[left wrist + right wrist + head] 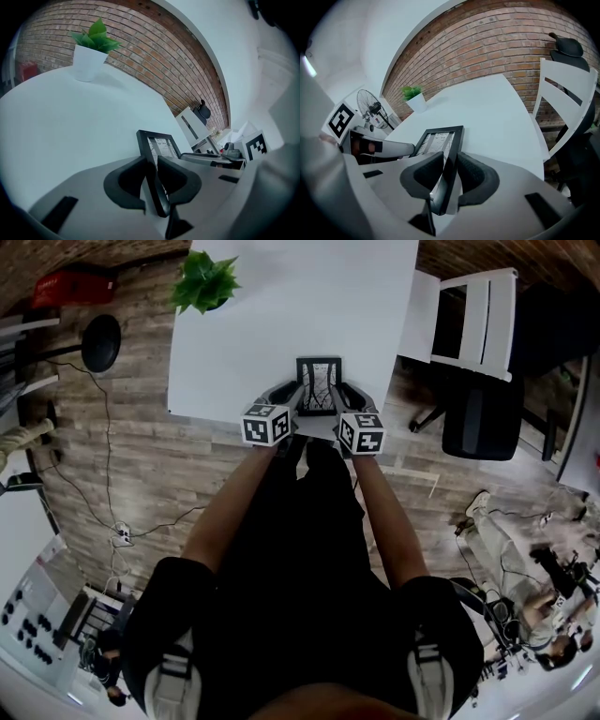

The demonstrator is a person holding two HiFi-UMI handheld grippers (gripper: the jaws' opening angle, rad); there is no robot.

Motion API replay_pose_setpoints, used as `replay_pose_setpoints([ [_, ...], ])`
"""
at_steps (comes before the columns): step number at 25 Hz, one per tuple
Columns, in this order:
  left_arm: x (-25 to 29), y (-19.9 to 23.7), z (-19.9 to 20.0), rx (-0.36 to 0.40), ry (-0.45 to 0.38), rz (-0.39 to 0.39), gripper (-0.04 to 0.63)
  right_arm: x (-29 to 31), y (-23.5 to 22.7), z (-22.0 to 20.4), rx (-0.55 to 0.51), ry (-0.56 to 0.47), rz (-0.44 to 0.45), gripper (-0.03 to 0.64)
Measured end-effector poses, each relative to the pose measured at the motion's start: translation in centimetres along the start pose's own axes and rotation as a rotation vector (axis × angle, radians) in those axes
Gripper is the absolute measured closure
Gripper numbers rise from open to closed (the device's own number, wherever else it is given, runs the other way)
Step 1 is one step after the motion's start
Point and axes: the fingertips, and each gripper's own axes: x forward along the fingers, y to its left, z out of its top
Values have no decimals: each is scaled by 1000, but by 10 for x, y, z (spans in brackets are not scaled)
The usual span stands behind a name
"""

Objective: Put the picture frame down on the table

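A red-brick wall (497, 42) stands behind a white table (281, 324) bearing 1 potted plant (204, 282), and around it lies a grey wood-plank floor (122, 460) strewn with cables (120, 533), with 1 white slatted chair (483, 320), 1 black office chair (483, 418) and 1 standing fan (369, 108) nearby.

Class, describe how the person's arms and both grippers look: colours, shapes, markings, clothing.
The left gripper and right gripper are light grey with black curved pads. Each bears a white cube with black square markers. The person wears a black short-sleeved top.
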Motion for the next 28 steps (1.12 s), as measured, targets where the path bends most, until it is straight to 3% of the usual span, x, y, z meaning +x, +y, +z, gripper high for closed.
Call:
replay_pose_setpoints([
  [19,-38,-21,1,20,-78,25,503,-32,22,-1,-28,-10,67,508],
  [28,-86,-35,7,128,-175,109,544,-69,36,-3,-43,-58,68,618],
])
